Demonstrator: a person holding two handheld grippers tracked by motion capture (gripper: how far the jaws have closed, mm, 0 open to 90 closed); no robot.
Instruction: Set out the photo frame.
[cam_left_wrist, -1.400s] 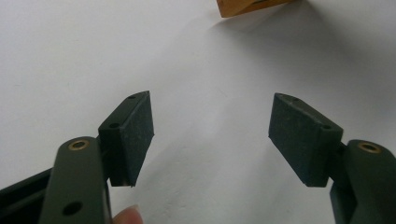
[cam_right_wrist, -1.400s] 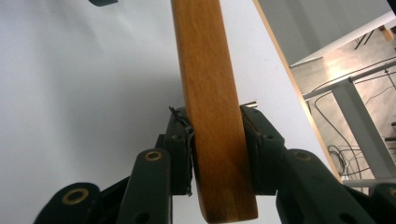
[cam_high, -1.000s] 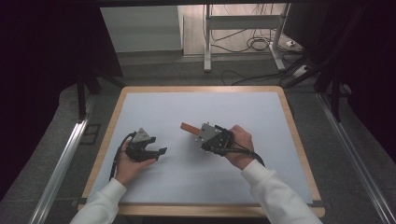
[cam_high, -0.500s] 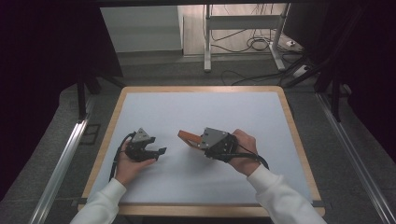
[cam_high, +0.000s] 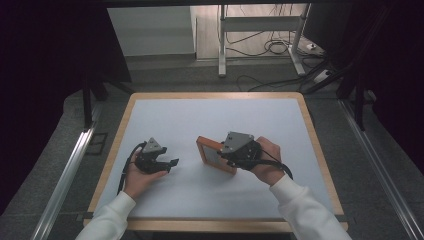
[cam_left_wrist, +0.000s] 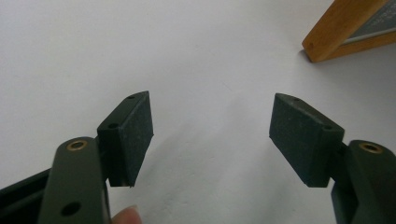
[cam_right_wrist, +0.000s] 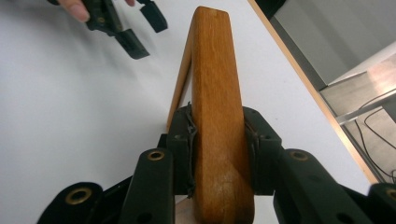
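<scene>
Scene: we see a white table top (cam_high: 210, 120) with a wooden rim, two hand-held grippers working over its near half, and cables on the floor beyond at 12 o'clock.

Thing in hand: a wooden picture frame (cam_high: 214, 155), light orange-brown with a grey panel inside. It stands just right of table centre, tipped up on its lower edge; whether that edge touches the surface we cannot tell.

Right gripper (cam_high: 231, 154): pinching the frame. In the right gripper view both pads clamp one wooden rail (cam_right_wrist: 219, 116) of the frame from either side, the rail running straight up between the jaws.

Left gripper (cam_high: 167, 164): spread wide, holding nothing. It sits low at roughly 9 o'clock from the frame, pointing toward it. In the left gripper view only bare table lies between the pads (cam_left_wrist: 135, 133), with a corner of the frame (cam_left_wrist: 327, 39) at 1 o'clock, apart from them.

Left hand (cam_high: 137, 177): resting on the table behind its gripper; a fingertip shows at the lower edge of the left gripper view.

Step in hand: we judge that the frame is being turned or stood up by the right gripper, with the left waiting.

Next move calls for: we reckon the left gripper should advance toward 3 o'clock, meet the frame's free edge, then close on it to steady it. The right grip must hold firm meanwhile, since a single pinched rail could pivot.
</scene>
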